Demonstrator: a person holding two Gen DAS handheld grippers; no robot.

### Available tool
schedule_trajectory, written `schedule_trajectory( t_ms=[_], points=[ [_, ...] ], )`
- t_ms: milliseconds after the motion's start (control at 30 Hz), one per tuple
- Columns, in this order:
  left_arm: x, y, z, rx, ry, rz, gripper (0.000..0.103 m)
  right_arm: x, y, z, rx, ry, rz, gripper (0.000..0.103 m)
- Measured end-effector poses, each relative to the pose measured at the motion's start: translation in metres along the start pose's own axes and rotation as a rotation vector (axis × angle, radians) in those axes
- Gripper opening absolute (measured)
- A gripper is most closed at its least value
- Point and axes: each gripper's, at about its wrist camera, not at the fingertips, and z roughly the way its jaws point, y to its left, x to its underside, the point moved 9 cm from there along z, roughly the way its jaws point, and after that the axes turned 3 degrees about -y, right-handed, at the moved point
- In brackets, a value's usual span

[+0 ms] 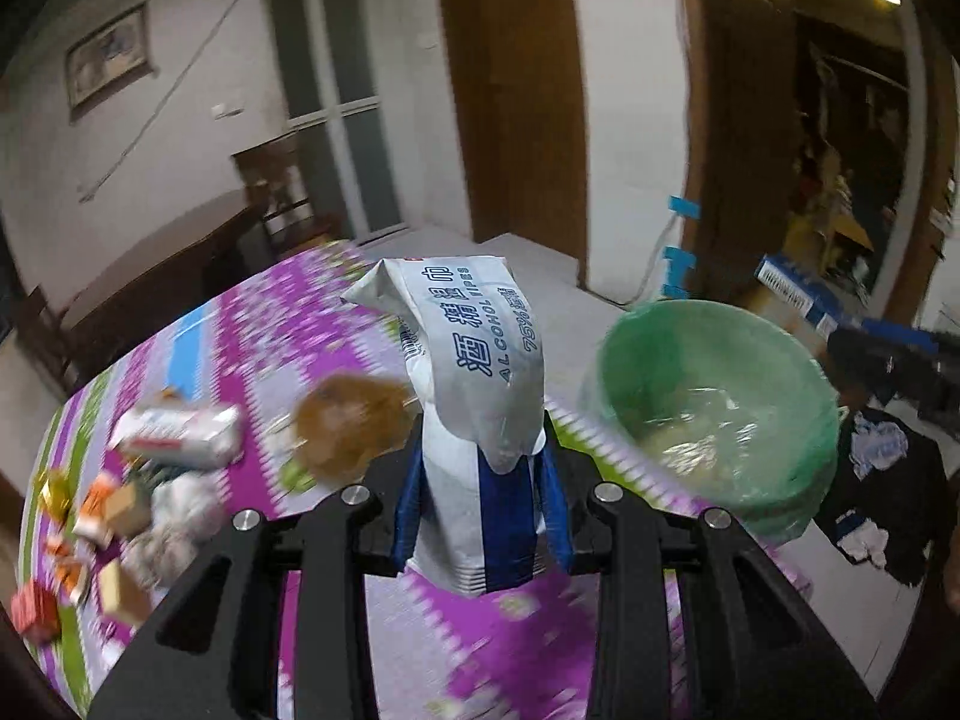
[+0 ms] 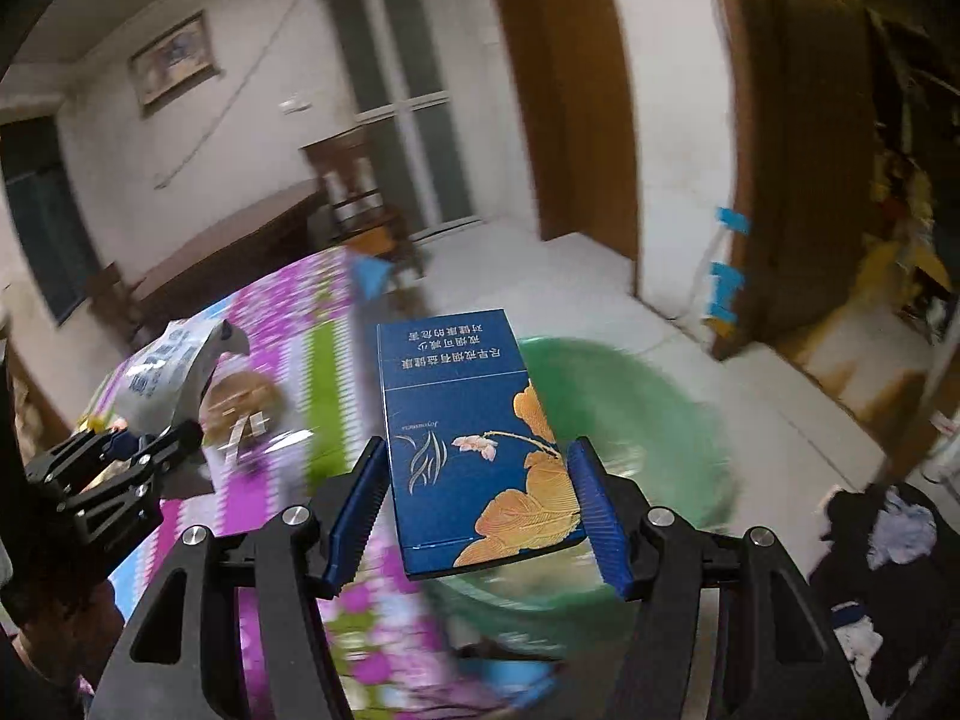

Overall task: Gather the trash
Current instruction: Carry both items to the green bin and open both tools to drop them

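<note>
My left gripper [image 1: 480,480] is shut on a white and blue alcohol wipes packet [image 1: 474,372] and holds it upright above the purple flowered tablecloth [image 1: 312,312]. The green-lined trash bin [image 1: 714,408] stands just right of it, beyond the table edge. My right gripper [image 2: 480,504] is shut on a blue cigarette box [image 2: 468,438] with gold leaves, held over the bin [image 2: 630,420]. The left gripper with its wipes packet [image 2: 174,372] shows at the left of the right wrist view.
Several bits of trash lie on the table at left: a white wrapper [image 1: 180,432], a brown crumpled piece [image 1: 348,426], small orange and red boxes [image 1: 90,516]. Dark clothes [image 1: 882,480] lie on the floor right of the bin. A wooden door frame [image 1: 720,120] stands behind.
</note>
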Motion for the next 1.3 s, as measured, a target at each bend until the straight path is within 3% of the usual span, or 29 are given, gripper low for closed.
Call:
schedule_trajectory(
  t_ms=[167,367,733,1000,1300],
  points=[
    [-0.013,-0.038,0.025,0.043,-0.004,0.076,0.032,-0.019,-0.059,-0.005,0.093,-0.002,0.031,0.063],
    [-0.02,-0.071,0.046,0.103,0.014,0.118,0.032,-0.031,-0.089,0.0,0.164,0.022,0.027,0.063],
    [-0.03,-0.115,0.067,0.14,0.024,0.213,0.032,-0.038,-0.091,0.043,0.199,0.128,0.02,0.063],
    [-0.028,-0.124,0.076,0.156,0.04,0.243,0.032,-0.032,-0.084,0.067,0.203,0.17,0.02,0.063],
    [-0.02,-0.129,0.088,0.231,0.095,0.238,0.032,-0.029,-0.076,0.082,0.201,0.192,-0.005,0.063]
  ],
)
